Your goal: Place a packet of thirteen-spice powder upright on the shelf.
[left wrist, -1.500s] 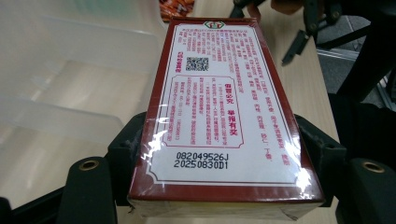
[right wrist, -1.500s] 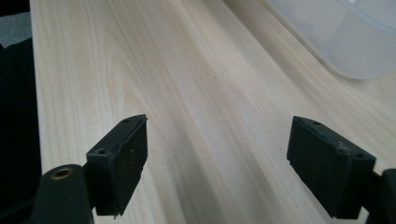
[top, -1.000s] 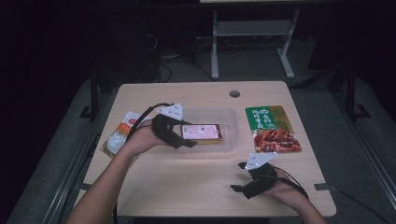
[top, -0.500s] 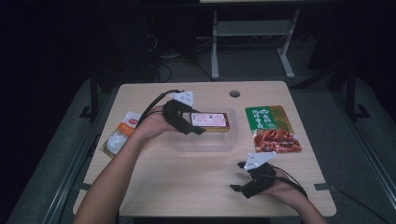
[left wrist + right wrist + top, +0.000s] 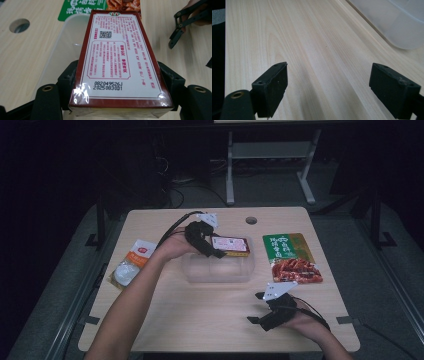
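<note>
A: Where is the red-bordered box (image 5: 117,65) seen, and how is it held?

B: In the high view it is found a little above the middle of the frame, over the far rim of the clear plastic container (image 5: 220,270). It is clamped by its two long sides between the jaws of the left gripper (image 5: 216,249), printed label turned up. In the left gripper view the pads are pressed against both sides.

A: And the right gripper (image 5: 264,312)?

B: It is rested on the wooden table (image 5: 200,320) at the lower right, jaws spread wide and nothing between them, as is shown in the right gripper view.

A: What could go wrong from here?

B: Probably the box is meant to be lowered into the container. It is wrapped in glossy film, so it could slide in the pads if it is tilted. If it is released over the rim, it may tip outside. The light container could also be pushed towards the green snack packet (image 5: 292,257), because it is not steadied. The orange pouch (image 5: 131,265) at the left is well apart.
</note>
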`<state>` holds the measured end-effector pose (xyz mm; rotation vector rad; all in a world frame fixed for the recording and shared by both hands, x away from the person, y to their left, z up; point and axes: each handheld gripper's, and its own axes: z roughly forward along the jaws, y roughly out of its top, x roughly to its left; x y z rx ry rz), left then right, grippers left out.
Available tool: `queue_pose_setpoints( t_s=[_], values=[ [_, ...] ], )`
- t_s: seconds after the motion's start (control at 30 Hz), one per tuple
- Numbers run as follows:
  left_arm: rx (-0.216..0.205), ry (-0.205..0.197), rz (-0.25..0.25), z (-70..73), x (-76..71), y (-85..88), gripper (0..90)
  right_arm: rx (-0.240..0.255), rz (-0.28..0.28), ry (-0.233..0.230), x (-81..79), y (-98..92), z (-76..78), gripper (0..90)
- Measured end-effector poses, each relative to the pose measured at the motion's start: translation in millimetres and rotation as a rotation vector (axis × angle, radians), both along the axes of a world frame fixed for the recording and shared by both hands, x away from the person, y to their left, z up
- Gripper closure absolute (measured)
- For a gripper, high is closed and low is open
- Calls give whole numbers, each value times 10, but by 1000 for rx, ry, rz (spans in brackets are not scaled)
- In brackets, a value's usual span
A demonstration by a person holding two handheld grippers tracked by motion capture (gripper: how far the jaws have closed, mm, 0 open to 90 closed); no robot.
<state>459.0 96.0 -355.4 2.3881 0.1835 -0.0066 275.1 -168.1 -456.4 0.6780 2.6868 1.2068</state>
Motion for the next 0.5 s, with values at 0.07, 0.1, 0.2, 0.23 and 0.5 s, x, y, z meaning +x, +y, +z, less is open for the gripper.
queue_pose_setpoints(
  t_s=[0.07,0.1,0.2,0.23,0.5],
  values=[
    [6,6,1,-23,5,-14,313,1,0,1,2,1,2,149],
    [14,6,1,-56,16,-41,313,3,1,-1,5,6,4,148],
    [21,8,-2,-84,30,-70,312,2,5,-2,5,9,4,148],
    [27,9,-4,-100,39,-88,312,0,7,-4,7,9,1,149],
    [45,16,-3,-161,80,-129,312,-2,5,3,10,9,6,151]
  ],
)
